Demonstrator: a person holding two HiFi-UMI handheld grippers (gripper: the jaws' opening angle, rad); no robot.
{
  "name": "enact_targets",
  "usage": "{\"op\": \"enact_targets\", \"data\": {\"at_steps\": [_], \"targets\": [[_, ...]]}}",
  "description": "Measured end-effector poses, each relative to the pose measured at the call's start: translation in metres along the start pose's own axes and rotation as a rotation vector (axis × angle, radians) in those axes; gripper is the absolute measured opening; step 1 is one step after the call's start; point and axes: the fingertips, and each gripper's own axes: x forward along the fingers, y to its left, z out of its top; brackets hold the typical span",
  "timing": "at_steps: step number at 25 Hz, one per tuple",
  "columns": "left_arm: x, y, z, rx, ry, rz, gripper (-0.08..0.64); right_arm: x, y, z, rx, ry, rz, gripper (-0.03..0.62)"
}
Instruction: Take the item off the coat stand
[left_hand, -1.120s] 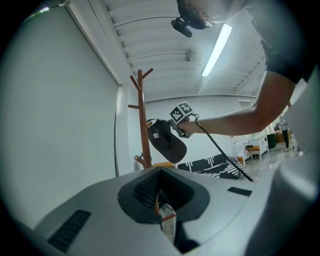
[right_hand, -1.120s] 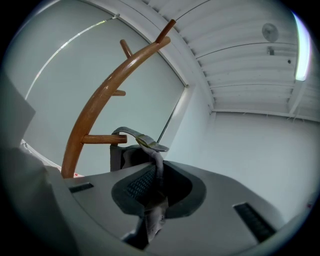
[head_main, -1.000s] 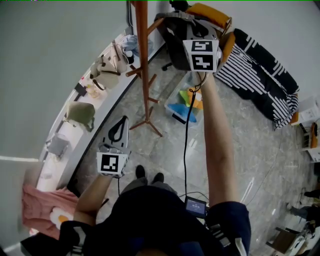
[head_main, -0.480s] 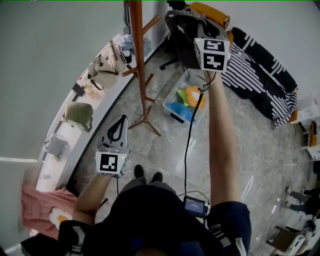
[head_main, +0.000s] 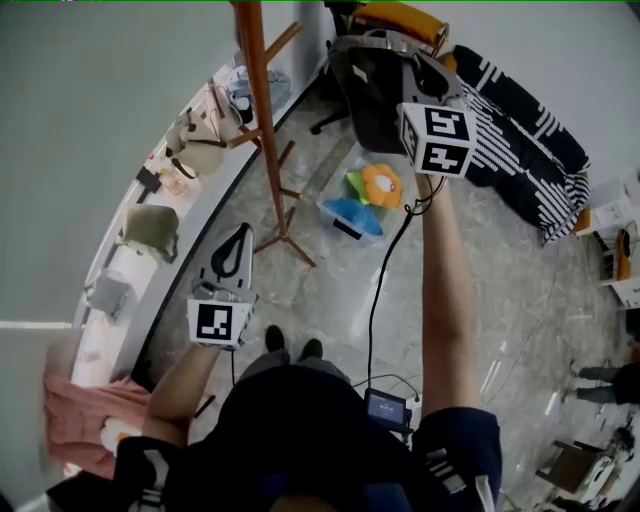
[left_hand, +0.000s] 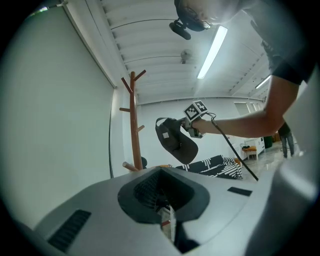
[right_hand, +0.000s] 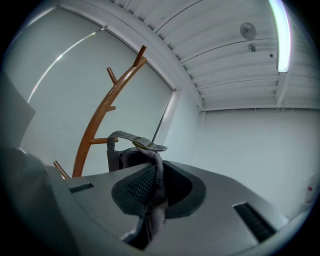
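The dark cap (head_main: 372, 95) is hanging right of the coat stand (head_main: 262, 120), clear of its pegs, with the right gripper (right_hand: 150, 200) pinching a thin fold of its fabric. I judge such a slim hold could be slipping in a quick swing, or the strap catching a peg. Open floor (head_main: 330, 290) is lying near and right. The left gripper (head_main: 233, 262), jaws pressed together on nothing, is hovering near left.

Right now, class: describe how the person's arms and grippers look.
The left gripper and right gripper are grey tapered shells with dark ribbed pads, each bearing a white cube of black square markers. A black cable hangs from the right one. The sleeves are short, dark, white-printed.
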Motion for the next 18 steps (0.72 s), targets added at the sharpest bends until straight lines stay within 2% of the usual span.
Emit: {"op": "enact_targets", "data": {"at_steps": [8, 18], "targets": [[0.003, -0.016, 0.007, 0.009, -0.015, -0.016, 0.023, -0.06, 0.0, -0.009, 0.043, -0.031, 0.019, 0.038], [-0.001, -0.026, 0.019, 0.015, -0.048, -0.012, 0.023, -0.134, 0.021, -0.026, 0.116, -0.047, 0.057, 0.038]]}}
